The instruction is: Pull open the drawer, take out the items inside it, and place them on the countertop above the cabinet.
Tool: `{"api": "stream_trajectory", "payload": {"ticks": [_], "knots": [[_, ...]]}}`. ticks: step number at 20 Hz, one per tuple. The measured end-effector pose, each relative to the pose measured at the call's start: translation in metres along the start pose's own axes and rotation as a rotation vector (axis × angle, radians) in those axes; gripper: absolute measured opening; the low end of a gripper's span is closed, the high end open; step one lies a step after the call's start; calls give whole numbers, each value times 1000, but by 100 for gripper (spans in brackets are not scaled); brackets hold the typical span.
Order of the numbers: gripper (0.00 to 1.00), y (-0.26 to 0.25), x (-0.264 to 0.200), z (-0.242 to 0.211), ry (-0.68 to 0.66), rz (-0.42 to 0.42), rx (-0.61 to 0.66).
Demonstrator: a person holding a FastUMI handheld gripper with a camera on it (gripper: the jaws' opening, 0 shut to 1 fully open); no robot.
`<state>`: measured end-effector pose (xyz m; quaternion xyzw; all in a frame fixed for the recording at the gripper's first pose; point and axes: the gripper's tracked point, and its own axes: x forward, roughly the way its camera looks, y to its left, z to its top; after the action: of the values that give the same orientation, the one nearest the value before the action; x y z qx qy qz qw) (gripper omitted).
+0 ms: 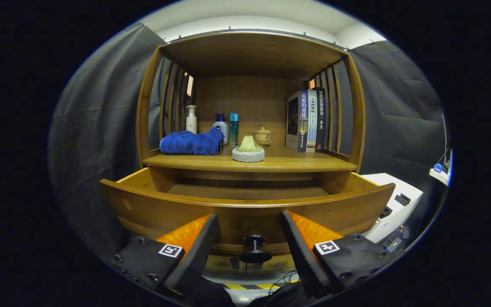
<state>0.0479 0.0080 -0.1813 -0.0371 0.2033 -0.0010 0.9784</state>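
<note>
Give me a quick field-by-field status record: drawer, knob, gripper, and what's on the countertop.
drawer: wooden drawer pulled open; visible part of its floor looks bare, front part hidden behind the drawer front
knob: black round knob between the fingers, untouched
gripper: gripper open, fingers either side of the knob
countertop: wooden countertop holds a blue folded towel, a pale green cone on a grey round pad, a lidded ceramic cup, three bottles at the back, upright books

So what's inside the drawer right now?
The drawer is pulled open; only bare wooden bottom shows toward its back. Its front panel hides the nearer part. The open gripper flanks the knob.
</note>
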Motion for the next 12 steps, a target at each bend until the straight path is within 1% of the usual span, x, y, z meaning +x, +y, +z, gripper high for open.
{"api": "stream_trajectory", "payload": {"ticks": [12], "knots": [[98,-4,60,10,-3,-7,-21]]}}
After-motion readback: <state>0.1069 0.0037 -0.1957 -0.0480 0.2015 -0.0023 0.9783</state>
